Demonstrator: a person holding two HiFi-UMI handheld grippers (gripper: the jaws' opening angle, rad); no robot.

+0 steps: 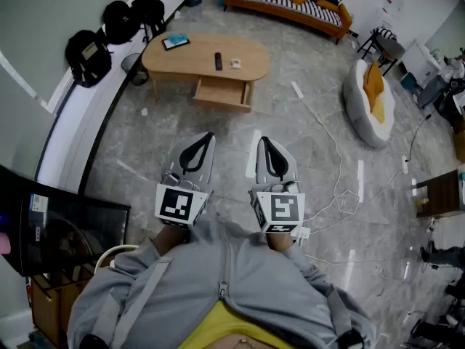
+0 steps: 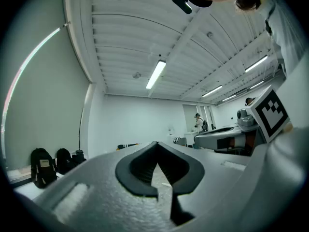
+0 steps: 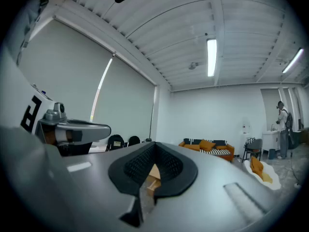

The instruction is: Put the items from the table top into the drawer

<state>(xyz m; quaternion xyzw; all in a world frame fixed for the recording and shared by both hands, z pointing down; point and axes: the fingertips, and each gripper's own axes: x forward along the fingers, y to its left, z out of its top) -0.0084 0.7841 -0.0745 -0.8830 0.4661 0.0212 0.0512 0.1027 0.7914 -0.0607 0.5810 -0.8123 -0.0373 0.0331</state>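
Held level and side by side low in the head view, above grey marbled floor: left gripper and right gripper, each grey with a black-and-white marker cube at the back. Jaws of both fully together, tips meeting, nothing caught between them in either gripper view. Well ahead and apart from both, a light-wood oval counter with its front drawer pulled open toward the camera. Still on the counter top: a dark flat tablet with a blue edge near the left end, a slim black remote-like bar near the middle, and a small white item just beside it on the right, too small to tell apart further. Nothing made out inside the drawer from here. Beyond the counter, an orange sofa with striped cushions; by the left wall, black backpacks; a white cable trailing across the floor to the right.
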